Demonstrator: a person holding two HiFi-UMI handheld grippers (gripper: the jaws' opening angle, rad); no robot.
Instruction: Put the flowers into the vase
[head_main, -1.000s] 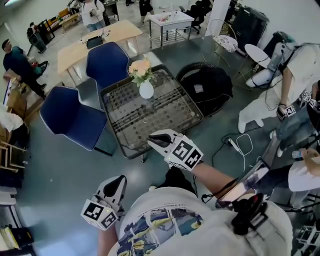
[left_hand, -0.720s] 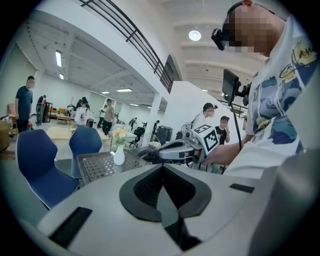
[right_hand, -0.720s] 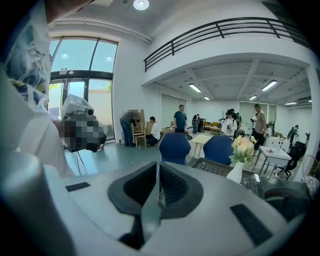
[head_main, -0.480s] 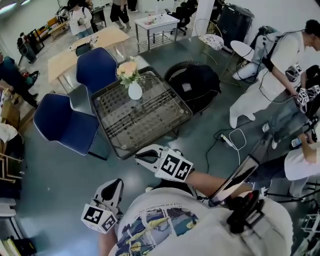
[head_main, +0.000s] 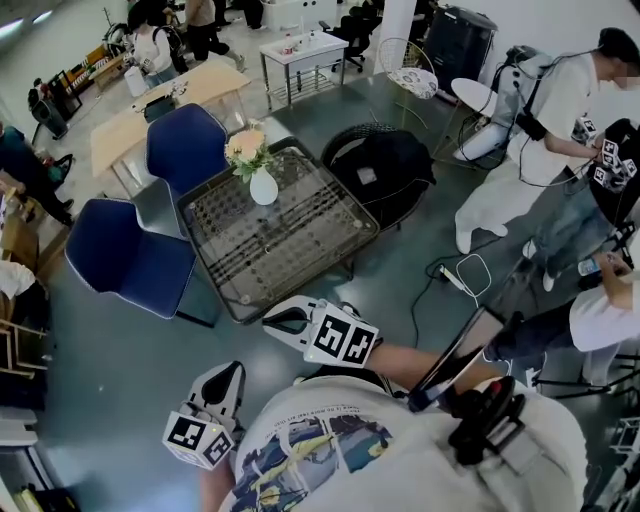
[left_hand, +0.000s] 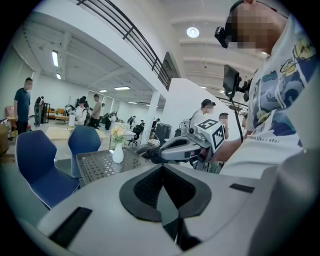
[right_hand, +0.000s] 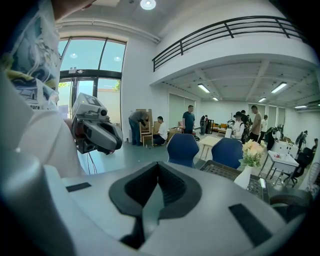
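Pale peach flowers (head_main: 245, 148) stand upright in a small white vase (head_main: 262, 186) at the far side of a mesh-topped glass table (head_main: 300, 240). Both grippers hang in front of my body, well short of the table. My right gripper (head_main: 285, 322) points toward the table's near edge; its jaws are closing and the pads meet with nothing between them (right_hand: 158, 170). My left gripper (head_main: 228, 378) sits lower and to the left, pads together and empty (left_hand: 162, 172). The vase (left_hand: 117, 155) and the flowers (right_hand: 252, 150) also show far off in both gripper views.
Two blue chairs (head_main: 185, 140) (head_main: 125, 255) flank the table on its left and far sides. A black round seat (head_main: 385, 170) stands to the table's right. People (head_main: 545, 120) stand at the right, with a cable and power strip (head_main: 465, 280) on the floor. A wooden table (head_main: 160, 105) is behind.
My right gripper has drawn back from the table's near edge toward my body and a little left. The left gripper has hardly moved.
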